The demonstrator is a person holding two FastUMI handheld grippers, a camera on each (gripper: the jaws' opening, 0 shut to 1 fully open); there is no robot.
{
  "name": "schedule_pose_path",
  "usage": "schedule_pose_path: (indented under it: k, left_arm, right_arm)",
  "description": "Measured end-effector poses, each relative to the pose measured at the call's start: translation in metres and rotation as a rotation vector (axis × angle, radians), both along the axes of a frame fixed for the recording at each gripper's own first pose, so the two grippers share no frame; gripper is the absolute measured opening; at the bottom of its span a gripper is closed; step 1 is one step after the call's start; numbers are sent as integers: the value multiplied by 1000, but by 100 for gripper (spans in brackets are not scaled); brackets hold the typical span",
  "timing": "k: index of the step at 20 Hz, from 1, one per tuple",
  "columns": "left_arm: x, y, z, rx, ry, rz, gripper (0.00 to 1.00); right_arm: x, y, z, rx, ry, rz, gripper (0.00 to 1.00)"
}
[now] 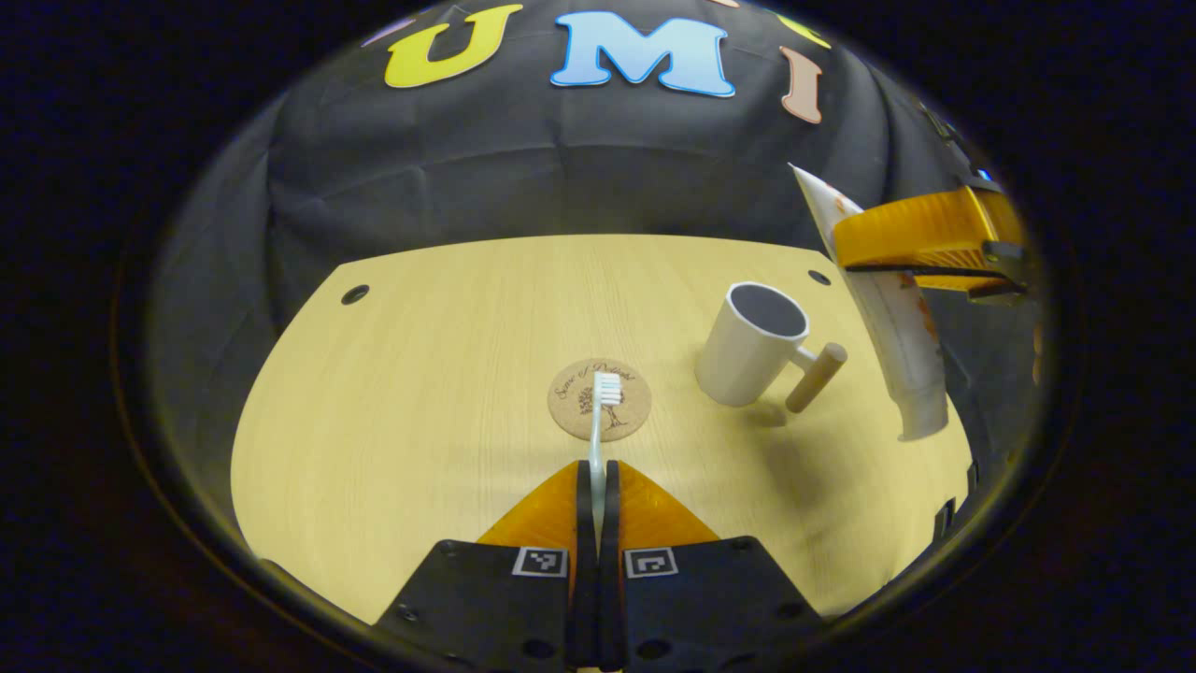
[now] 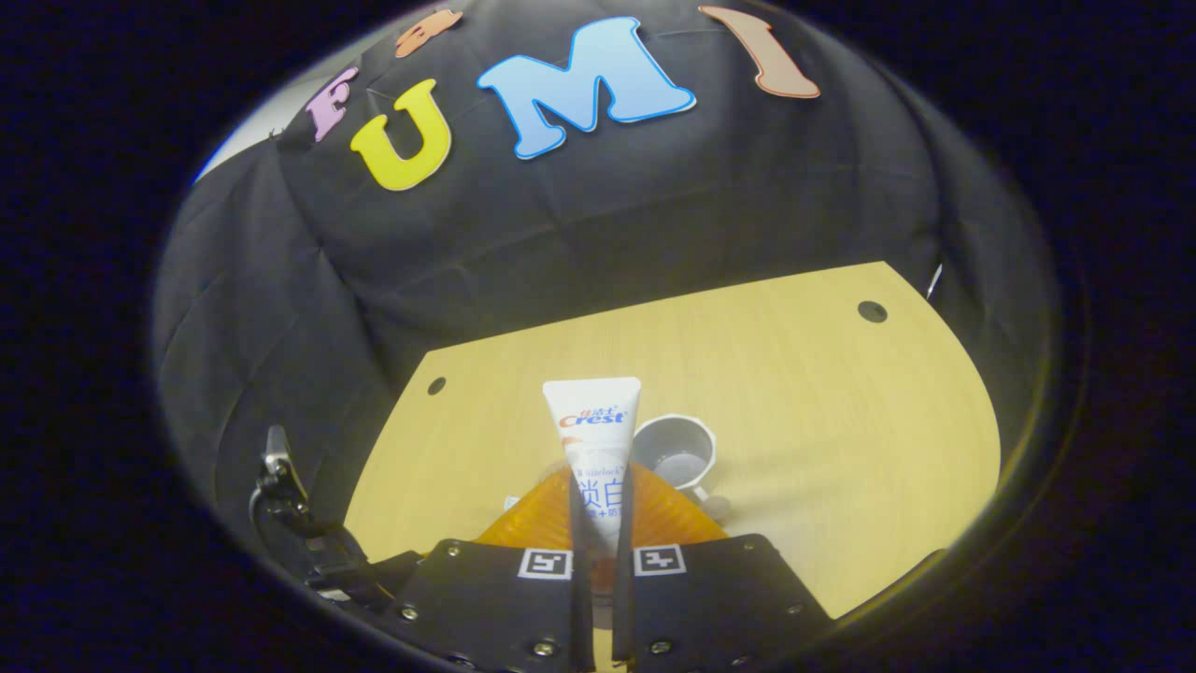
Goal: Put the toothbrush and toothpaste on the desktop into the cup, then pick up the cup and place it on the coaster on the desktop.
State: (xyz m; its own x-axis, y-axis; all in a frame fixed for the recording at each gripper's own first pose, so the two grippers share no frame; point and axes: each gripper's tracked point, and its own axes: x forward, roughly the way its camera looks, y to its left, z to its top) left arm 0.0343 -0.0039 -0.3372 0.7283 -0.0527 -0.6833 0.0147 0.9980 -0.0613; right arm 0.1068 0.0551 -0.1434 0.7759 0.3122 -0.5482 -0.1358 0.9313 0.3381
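The toothbrush is clamped in the left gripper above the coaster, the toothpaste is clamped in the right gripper, raised over the cup on the desk.

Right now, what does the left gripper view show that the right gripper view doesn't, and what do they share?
Left gripper view alone: the coaster on the desktop, and the toothbrush clamped in the left gripper, bristles out in front over the coaster. It also catches the right gripper from the side, holding the toothpaste in the air, cap downward.

Right gripper view alone: the tube's flat crimped end, pointing forward from between its own fingers.

Both: the empty cup, the toothpaste, and the wooden desktop.
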Motion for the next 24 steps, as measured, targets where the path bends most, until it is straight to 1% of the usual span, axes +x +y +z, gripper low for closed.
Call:
schedule_pose_path:
  k: [8,11,14,16,18,21,24]
  left_arm:
    - [2,6,3,-15,8,27,8]
    - [2,7,3,-14,15,39,8]
    - [-2,9,5,-16,20,52,8]
    - [-4,11,5,-15,26,59,8]
    - [-8,10,11,-17,31,69,8]
    - [-9,6,19,-24,32,81,8]
    - [-4,5,23,-27,31,89,8]
  right_arm:
    - [74,-8,10,65,-66,-88,10]
    - [99,-11,1,83,-72,-118,10]
    - [117,-16,-17,68,-64,-138,10]
    - [125,-20,-26,51,-68,-140,10]
    - [129,-17,-31,43,-87,-124,10]
    - [130,-16,-30,6,-146,-107,10]
    - [127,-14,-36,10,-156,-110,10]
